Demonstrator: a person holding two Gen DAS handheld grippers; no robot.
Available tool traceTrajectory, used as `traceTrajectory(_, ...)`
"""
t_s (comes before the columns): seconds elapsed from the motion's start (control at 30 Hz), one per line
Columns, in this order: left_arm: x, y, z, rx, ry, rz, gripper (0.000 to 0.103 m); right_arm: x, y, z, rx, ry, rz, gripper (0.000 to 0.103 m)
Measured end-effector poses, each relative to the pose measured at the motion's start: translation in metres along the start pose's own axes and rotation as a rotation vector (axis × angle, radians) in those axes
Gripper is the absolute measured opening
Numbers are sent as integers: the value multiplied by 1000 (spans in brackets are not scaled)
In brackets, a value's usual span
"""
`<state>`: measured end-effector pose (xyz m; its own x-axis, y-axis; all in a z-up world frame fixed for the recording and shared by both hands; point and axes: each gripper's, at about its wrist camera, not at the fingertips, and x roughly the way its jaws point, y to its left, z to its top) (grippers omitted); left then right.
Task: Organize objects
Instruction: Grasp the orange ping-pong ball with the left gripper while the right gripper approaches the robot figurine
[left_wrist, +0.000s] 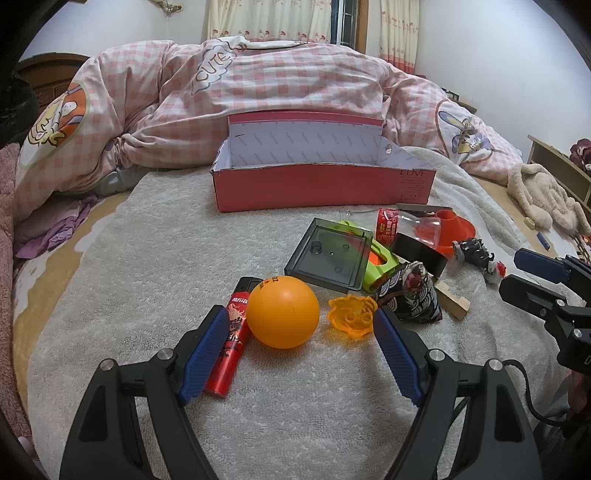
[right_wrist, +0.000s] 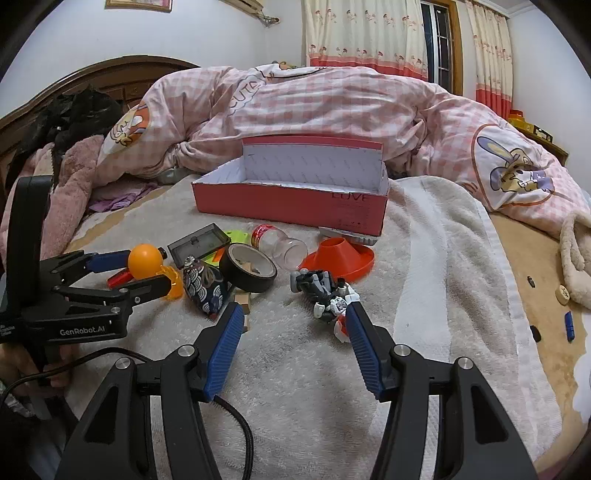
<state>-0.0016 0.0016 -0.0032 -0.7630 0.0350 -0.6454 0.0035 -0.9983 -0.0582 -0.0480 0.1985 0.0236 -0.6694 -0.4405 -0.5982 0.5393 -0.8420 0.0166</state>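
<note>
Orange is what fills my left wrist view: the orange ball (left_wrist: 282, 311) sits on the towel (left_wrist: 147, 258) on the bed, dead ahead between my left tongs (left_wrist: 299, 325), which stand wide and hold nothing. A red lighter (left_wrist: 229, 341) lies just beside the ball on its left, long axis running roughly along my line of reach, touching the left pad. An amber plastic piece (left_wrist: 352, 316) lies close by the right pad. The red box (left_wrist: 325, 184), open, lies straight beyond.

From the right wrist view, my right tongs (right_wrist: 293, 319) are also wide and empty, and the toy robot (right_wrist: 325, 291) lies just ahead, right of centre, near the right fingertip, long axis slanting away to the left. I judge the left tongs nearer the ball, the right nearer the toy.
</note>
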Motion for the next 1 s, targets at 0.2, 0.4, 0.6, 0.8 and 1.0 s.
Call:
traceTrajectory(0.2,3,1,2,-7,14,42,82,2,1,-1,-2,6,-2,59)
traceTrajectory(0.4,12,10,0,-52,84,51,84,4,1,-3,-4,13,-4,59)
traceTrajectory(0.6,10,15,-1,-51,68,23,84,10,3,-7,-15,38,-1,59)
traceTrajectory(0.8,11,10,-3,-17,79,11,84,12,2,-9,-33,50,1,59)
traceTrajectory(1.0,13,7,-3,0,73,30,83,12,-13,-6,22,59,5,59)
